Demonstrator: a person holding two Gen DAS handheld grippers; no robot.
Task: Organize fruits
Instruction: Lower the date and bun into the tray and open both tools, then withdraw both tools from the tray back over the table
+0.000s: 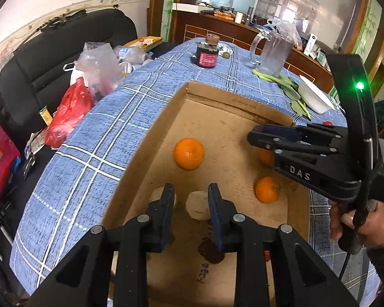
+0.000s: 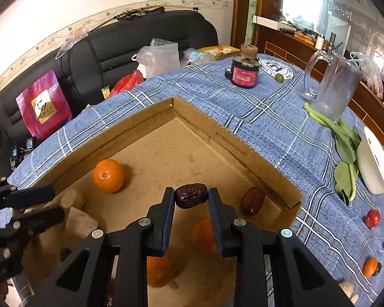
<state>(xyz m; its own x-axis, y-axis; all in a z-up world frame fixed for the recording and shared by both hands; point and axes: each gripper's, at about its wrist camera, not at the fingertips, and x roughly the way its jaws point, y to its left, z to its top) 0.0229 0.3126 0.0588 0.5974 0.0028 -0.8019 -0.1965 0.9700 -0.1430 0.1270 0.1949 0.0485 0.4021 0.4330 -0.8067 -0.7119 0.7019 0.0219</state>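
A shallow cardboard box (image 1: 176, 99) (image 2: 245, 153) lies on the blue checked tablecloth. In it are several oranges (image 1: 189, 153) (image 1: 267, 189) (image 2: 108, 175), a pale peeled piece (image 1: 198, 204) and a red date (image 2: 253, 200). My right gripper (image 2: 191, 196) is shut on a dark red date (image 2: 191, 195) and holds it above the box floor; it shows in the left wrist view (image 1: 253, 136) over the box's right side. My left gripper (image 1: 191, 194) is open and empty above the pale piece; it shows at the left edge of the right wrist view (image 2: 56, 202).
On the cloth stand a dark jar (image 1: 207, 55) (image 2: 244, 71), a glass pitcher (image 1: 274, 51) (image 2: 332, 87), leafy greens (image 2: 345, 148) and a white bowl (image 2: 376, 163). Small red and orange fruits (image 2: 372, 217) (image 2: 370, 266) lie right of the box. A black sofa with bags (image 1: 71, 110) is at left.
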